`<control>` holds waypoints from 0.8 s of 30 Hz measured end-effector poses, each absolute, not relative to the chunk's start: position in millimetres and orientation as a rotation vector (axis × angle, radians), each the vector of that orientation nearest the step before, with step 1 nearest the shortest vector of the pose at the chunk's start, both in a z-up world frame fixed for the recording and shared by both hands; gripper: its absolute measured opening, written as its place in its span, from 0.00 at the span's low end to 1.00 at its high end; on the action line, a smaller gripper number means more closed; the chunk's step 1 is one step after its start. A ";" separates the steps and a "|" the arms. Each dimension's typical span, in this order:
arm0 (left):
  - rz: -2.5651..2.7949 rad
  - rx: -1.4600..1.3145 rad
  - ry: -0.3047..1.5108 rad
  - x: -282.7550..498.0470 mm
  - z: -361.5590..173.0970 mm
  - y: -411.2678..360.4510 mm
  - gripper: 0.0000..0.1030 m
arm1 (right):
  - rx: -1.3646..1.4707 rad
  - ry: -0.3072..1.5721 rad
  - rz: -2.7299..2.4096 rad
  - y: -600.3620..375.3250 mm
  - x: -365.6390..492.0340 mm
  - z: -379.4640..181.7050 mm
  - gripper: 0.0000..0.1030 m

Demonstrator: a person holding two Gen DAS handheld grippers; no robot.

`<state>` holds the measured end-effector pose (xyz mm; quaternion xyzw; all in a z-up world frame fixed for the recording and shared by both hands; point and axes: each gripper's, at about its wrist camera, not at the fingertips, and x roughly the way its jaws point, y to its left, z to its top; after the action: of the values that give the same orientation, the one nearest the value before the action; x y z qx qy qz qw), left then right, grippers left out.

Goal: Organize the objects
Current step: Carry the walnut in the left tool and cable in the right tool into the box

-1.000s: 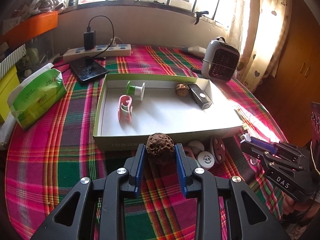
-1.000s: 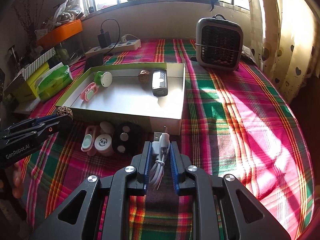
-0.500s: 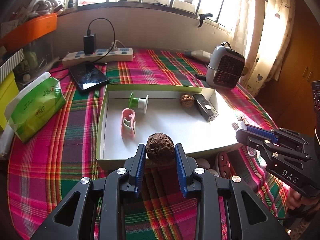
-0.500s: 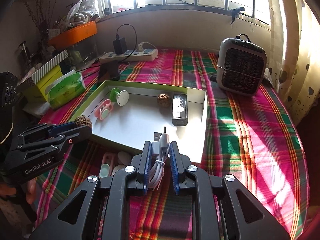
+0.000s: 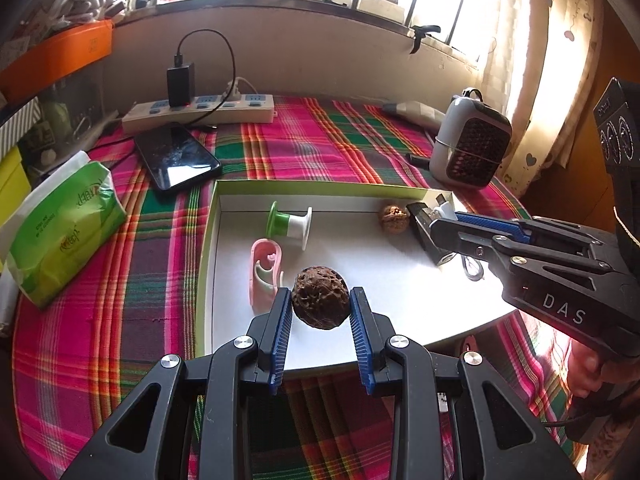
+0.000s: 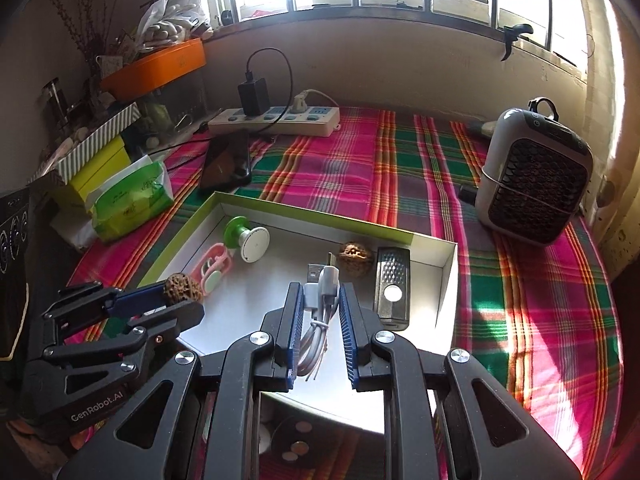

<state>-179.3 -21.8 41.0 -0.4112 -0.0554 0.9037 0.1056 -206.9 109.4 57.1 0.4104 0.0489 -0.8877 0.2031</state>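
My left gripper (image 5: 319, 300) is shut on a dark walnut (image 5: 319, 302) and holds it above the near part of the green-rimmed white tray (image 5: 208, 264). My right gripper (image 6: 319, 294) is shut on a coiled white USB cable (image 6: 320, 304) above the tray's near right part (image 6: 448, 280). In the tray lie a pink clip (image 5: 265, 270), a green and white spool (image 5: 290, 226), a lighter walnut (image 5: 394, 218) and a black remote (image 6: 393, 282). The left gripper with its walnut (image 6: 182, 288) shows in the right wrist view.
A small heater (image 6: 534, 184) stands at the back right. A phone (image 5: 176, 158), a power strip (image 5: 200, 110) and a green tissue pack (image 5: 64, 224) lie at the back left. Small items (image 6: 296, 438) sit on the plaid cloth under the tray's near edge.
Both grippers have risen and moved forward over the tray, each still holding its object. The loose items in front of the tray have dropped out of the left wrist view.
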 end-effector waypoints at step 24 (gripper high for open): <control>2.660 -1.256 -0.125 -203.5 26.6 -19.0 0.26 | 1.280 0.185 -2.334 72.0 -263.7 19.9 0.19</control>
<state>-203.5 -19.0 26.6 -0.4245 -0.0422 0.8990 0.0986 -263.7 72.0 19.9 0.4662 0.0675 -0.8504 0.2343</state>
